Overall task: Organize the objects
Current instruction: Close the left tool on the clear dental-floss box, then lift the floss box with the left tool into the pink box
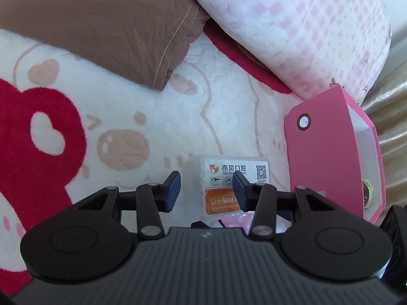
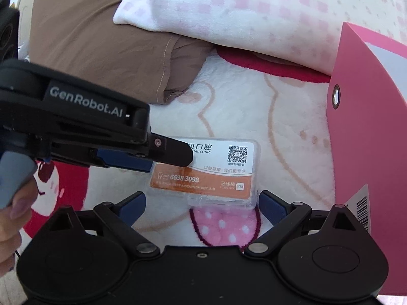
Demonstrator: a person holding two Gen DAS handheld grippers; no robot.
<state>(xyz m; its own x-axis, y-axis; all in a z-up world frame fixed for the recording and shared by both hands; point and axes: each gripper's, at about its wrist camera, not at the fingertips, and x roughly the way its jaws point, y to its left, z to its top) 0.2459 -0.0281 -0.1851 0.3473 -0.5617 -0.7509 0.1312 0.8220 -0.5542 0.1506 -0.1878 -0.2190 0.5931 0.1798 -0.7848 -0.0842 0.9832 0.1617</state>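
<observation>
Both grippers, left point(image 1: 206, 190) and right point(image 2: 202, 207), fingers spread, flanking the clear floss-pick box point(image 2: 207, 170) beside the pink bag point(image 2: 371, 127), seemingly for stowing inside.

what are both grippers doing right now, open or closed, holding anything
Left gripper: open, holding nothing, fingers over the left end of the clear floss pick box.
Right gripper: open, holding nothing, fingers just short of the box's near edge.

Left gripper point(image 1: 206, 190): black ribbed housing, two round discs, silver rivets, blue pads point(image 1: 173, 190) seen on fingers. Right gripper point(image 2: 202, 207): same black build, blue pads. "GenRobot.AI" printed white on left gripper's side; grey trigger held by bare hand point(image 2: 11, 218), nail unpainted.
</observation>
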